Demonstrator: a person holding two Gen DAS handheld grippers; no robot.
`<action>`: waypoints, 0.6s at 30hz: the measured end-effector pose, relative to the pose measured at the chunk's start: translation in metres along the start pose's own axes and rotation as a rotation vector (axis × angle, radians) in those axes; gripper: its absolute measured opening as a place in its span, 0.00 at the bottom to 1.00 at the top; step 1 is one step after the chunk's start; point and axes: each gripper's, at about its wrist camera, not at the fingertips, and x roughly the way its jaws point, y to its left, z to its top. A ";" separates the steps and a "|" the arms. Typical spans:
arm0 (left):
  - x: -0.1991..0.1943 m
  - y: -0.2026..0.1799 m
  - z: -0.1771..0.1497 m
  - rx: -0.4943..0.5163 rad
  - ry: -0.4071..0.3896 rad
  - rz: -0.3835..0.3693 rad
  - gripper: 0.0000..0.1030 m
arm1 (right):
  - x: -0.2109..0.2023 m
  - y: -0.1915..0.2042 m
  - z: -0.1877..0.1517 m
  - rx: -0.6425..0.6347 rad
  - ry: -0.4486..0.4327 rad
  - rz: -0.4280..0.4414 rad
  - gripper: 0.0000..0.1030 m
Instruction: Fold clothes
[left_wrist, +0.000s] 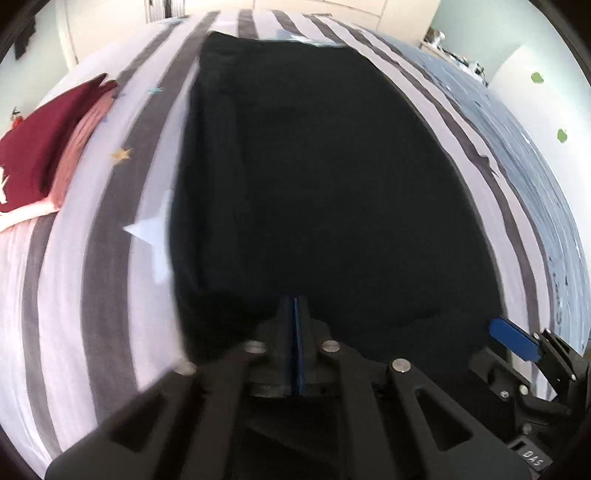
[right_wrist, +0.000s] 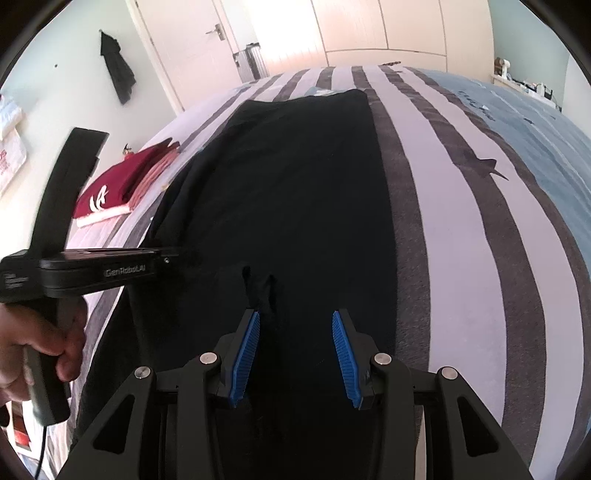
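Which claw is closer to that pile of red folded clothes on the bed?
Left. The left claw is at the black garment's near edge, on the side toward the red pile. The right claw is farther across the garment, away from the pile.

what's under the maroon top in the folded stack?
Under the maroon top lies a folded pink garment, then a white layer at the bottom, all on the striped bedspread. Only their edges show; anything further inside the stack is covered.
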 end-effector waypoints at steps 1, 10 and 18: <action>-0.004 0.005 -0.001 0.011 -0.019 0.036 0.02 | 0.001 0.001 -0.001 -0.005 0.003 0.002 0.36; -0.016 0.032 -0.021 0.020 -0.063 0.048 0.02 | 0.011 0.001 -0.006 -0.026 0.008 0.004 0.37; -0.062 0.074 -0.039 -0.139 -0.161 0.006 0.04 | 0.010 -0.005 -0.011 -0.059 0.003 -0.001 0.37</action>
